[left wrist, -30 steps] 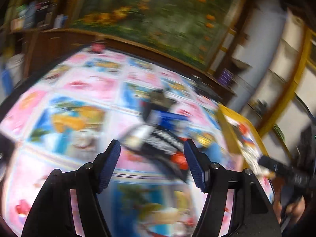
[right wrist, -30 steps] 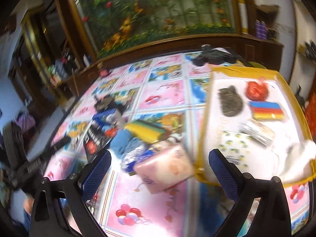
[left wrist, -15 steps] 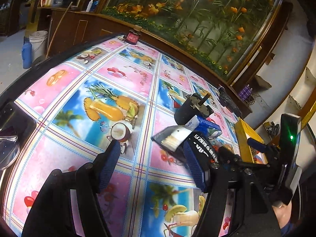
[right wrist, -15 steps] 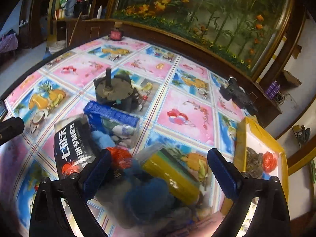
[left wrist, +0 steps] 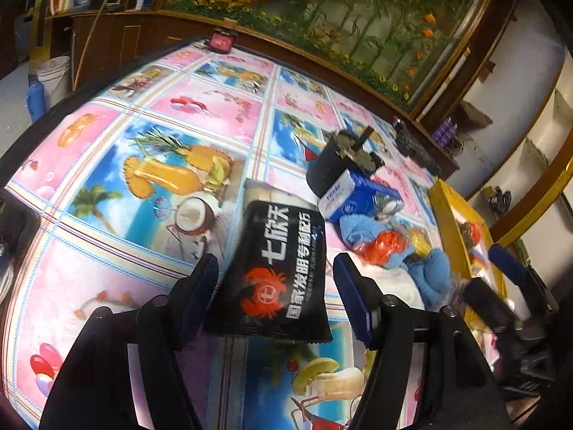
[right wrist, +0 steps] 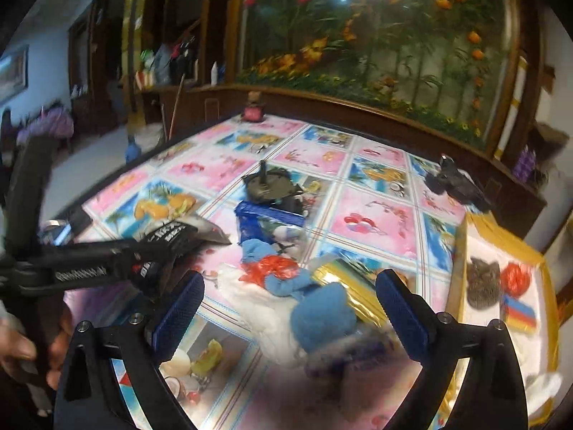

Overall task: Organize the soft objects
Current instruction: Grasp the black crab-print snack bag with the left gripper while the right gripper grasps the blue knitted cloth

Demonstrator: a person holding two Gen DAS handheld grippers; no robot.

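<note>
Left wrist view: the left gripper (left wrist: 275, 286) has dropped closer since a second ago, so the glossy black foil sachet with a red crab logo and white Chinese print (left wrist: 277, 268) now lies between its spread jaws, untouched; a pick looks imminent. Beyond it on the fruit-print table (left wrist: 143, 179) sit a blue-and-white tissue pack lettered "Vinda" (left wrist: 352, 197) and blue fuzzy socks (left wrist: 428, 272). The right gripper (right wrist: 290, 308) has swung from the yellow-rimmed tray (right wrist: 501, 236) toward the pile, jaws spread and empty.
</note>
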